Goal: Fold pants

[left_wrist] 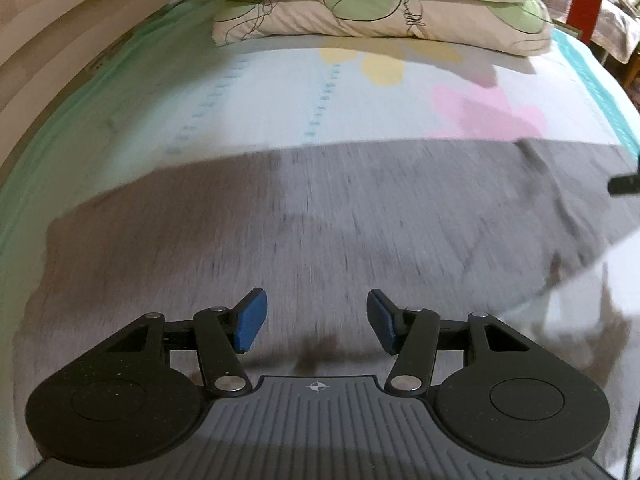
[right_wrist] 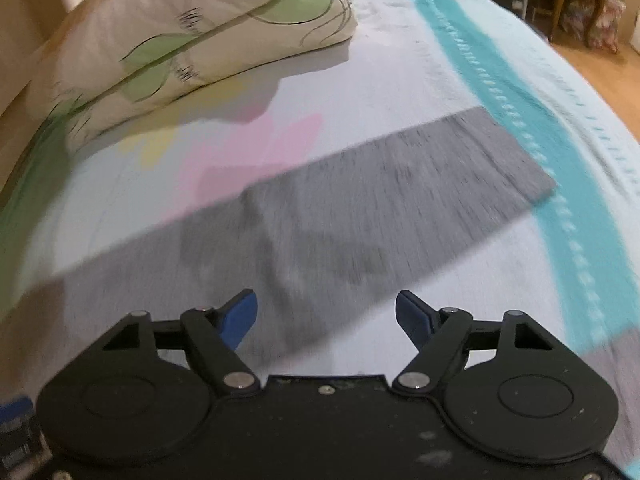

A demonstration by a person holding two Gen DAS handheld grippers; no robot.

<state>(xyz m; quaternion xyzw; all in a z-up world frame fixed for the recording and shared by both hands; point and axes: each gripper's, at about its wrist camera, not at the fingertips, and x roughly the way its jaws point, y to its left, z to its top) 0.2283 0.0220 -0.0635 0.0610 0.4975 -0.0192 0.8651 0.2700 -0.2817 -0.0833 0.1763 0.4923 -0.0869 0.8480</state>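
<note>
grey pants lie flat on the bed, just short of the pillows. left gripper and right gripper both gape empty. soft, floppy cloth: pinch a hem edge.

The pants are spread flat on the bed, across the middle of both frames. Two pillows are stacked behind them, at the top of the left view and the upper left of the right view.

bed: pale sheet, teal stripe | on it: grey pants flat; two stacked pillows
</note>
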